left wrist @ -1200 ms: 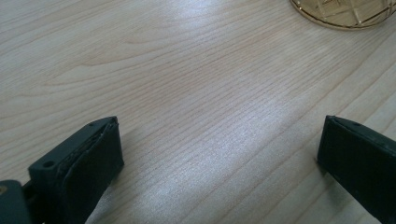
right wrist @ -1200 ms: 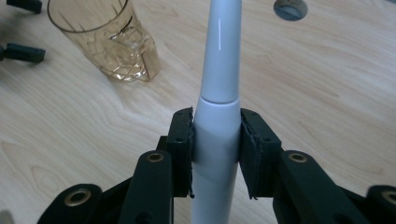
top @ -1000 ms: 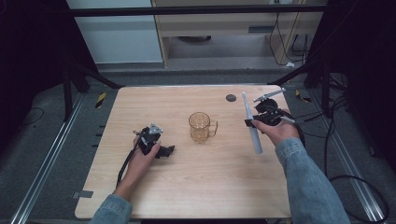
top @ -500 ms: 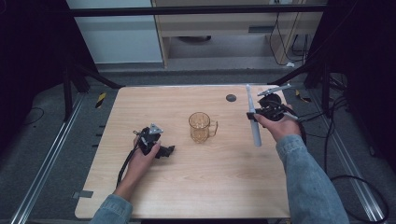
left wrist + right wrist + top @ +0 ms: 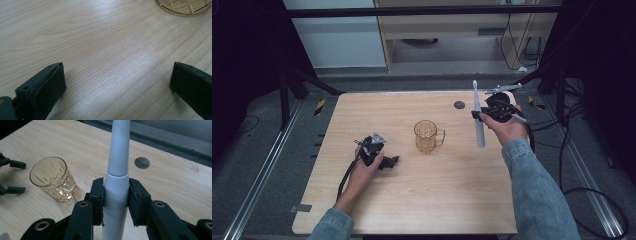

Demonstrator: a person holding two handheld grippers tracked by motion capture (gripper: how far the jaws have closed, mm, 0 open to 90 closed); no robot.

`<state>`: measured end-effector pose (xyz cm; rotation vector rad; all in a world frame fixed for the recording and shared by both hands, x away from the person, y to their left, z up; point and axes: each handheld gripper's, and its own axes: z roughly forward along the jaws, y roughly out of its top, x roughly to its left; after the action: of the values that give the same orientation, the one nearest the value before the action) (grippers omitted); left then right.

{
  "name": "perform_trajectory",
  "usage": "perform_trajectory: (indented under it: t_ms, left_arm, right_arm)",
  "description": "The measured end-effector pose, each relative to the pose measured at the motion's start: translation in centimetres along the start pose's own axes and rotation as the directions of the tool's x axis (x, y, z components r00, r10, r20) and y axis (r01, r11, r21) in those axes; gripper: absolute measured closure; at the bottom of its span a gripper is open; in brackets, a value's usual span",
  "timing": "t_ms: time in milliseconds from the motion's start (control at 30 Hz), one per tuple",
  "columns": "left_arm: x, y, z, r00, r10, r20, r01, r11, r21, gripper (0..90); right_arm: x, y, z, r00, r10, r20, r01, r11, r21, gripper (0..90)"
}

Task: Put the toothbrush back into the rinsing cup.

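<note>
A long grey toothbrush-like handle is clamped in my right gripper above the table's right side, its thin end pointing away from me. In the right gripper view, both pads press the handle where my right gripper is shut on it. An amber glass mug stands upright mid-table, left of the handle; the same mug appears left of the jaws. My left gripper rests low on the wood left of the mug, and this left gripper is open with bare wood between its fingers.
A dark round hole is set in the wooden table behind the mug. Cables trail off the right edge. A metal frame and rails surround the table. The mug's base lies just ahead of the left jaws.
The right gripper has lifted the grey handle off the table and swung it more upright, moving slightly away from me. The left gripper and the mug have stayed put.
</note>
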<state>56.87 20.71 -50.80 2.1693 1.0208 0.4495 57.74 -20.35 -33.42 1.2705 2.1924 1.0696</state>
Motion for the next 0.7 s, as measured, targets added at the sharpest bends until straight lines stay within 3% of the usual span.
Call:
perform_trajectory:
  t_ms: [300, 500, 700]
  left_arm:
    - [0.0, 0.0, 0.0, 1.0, -0.001, 0.0, 0.001, 1.0, -0.001, 0.0]
    - [0.0, 0.0, 0.0, 1.0, 0.002, 0.001, -0.002, 1.0, -0.002, 0.0]
    - [0.0, 0.0, 0.0, 1.0, 0.002, 0.001, -0.002, 1.0, -0.002, 0.0]
  right_arm:
    - [0.8, 1.0, 0.8, 1.0, -0.001, 0.003, 0.001, 0.999, -0.045, 67.5]
    - [0.9, 1.6, 1.1, 0.9999, 0.001, 0.011, 0.0, 0.999, -0.044, 67.5]
    - [1.0, 1.9, 1.1, 0.9993, 0.032, 0.019, -0.031, 0.9976, -0.061, 67.5]
